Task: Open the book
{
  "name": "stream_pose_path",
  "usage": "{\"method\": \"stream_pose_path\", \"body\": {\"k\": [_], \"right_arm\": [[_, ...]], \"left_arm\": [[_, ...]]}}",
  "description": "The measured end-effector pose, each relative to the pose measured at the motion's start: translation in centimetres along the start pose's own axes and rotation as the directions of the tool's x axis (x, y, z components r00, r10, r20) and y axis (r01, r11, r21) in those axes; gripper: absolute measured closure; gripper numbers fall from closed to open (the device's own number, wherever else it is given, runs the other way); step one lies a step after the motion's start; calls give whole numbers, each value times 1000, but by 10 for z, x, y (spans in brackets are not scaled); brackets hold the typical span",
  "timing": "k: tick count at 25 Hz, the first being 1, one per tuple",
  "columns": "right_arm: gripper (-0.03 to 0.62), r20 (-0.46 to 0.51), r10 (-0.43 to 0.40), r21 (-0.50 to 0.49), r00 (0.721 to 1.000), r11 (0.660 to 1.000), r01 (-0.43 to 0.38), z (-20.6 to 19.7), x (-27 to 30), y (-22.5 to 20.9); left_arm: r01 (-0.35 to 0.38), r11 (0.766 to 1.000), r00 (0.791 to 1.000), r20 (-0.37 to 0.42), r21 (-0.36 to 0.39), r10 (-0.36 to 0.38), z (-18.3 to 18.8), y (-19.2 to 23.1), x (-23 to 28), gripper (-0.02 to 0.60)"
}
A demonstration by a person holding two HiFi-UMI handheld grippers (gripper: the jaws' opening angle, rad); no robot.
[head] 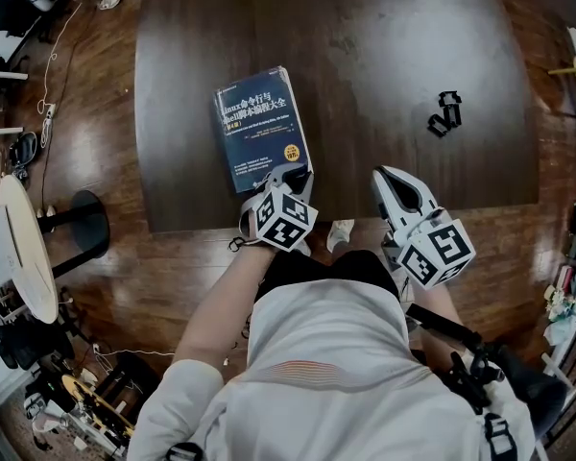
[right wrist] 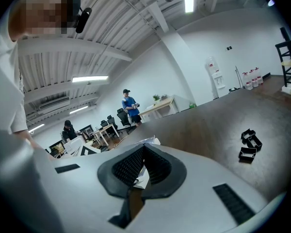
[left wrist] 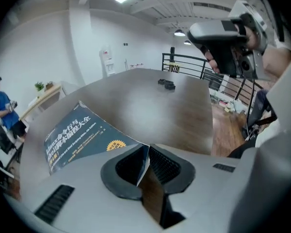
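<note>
The book [head: 259,128] lies cover up on the near left part of the dark table [head: 365,46]. It is turned a little askew, and its near end is close to the table's front edge. Beyond it and to its right the top is bare wood, apart from a small black part [head: 444,113] well off towards the far right. A white scrap [head: 341,232] sits just off the front edge, between the two grippers. The left gripper [head: 286,173] tips steeply down onto the book's near right corner, with the forearm reaching up to it from the body. The right gripper [head: 386,175] is held nearly level over the front edge, apart from the book and touching nothing on the table. From above, the left jaws are hidden under the gripper's own body. The left gripper view shows the left gripper [left wrist: 146,152] with its pads nearly together and the thin corner of the book [left wrist: 72,135] cover pinched between them. The right gripper [left wrist: 203,33] hangs high in the same view. The right gripper view shows the right gripper [right wrist: 144,152] with its tips brought together. Something white shows through the gap behind them, but I cannot tell what it is. The black part [right wrist: 249,145] lies ahead of it to the right.
</note>
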State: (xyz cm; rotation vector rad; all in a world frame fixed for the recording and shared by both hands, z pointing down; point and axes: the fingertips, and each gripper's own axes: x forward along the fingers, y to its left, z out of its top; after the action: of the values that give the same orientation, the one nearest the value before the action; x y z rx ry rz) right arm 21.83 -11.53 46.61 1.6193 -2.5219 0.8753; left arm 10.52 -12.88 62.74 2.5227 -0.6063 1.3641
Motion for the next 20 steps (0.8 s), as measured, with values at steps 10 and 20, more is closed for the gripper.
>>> {"method": "stream_pose_path", "body": {"k": [10,20], "right_arm": [[594,-17,3,-13,1000,1000,-4,-1,2,10],[594,-38,54,-37,998,998,-55,2,23,36]], "left_arm": [[37,985,987,160,-166,-11,12,12,-34,543],[42,867,901,394,-497,183,9,66,-127,548]]}}
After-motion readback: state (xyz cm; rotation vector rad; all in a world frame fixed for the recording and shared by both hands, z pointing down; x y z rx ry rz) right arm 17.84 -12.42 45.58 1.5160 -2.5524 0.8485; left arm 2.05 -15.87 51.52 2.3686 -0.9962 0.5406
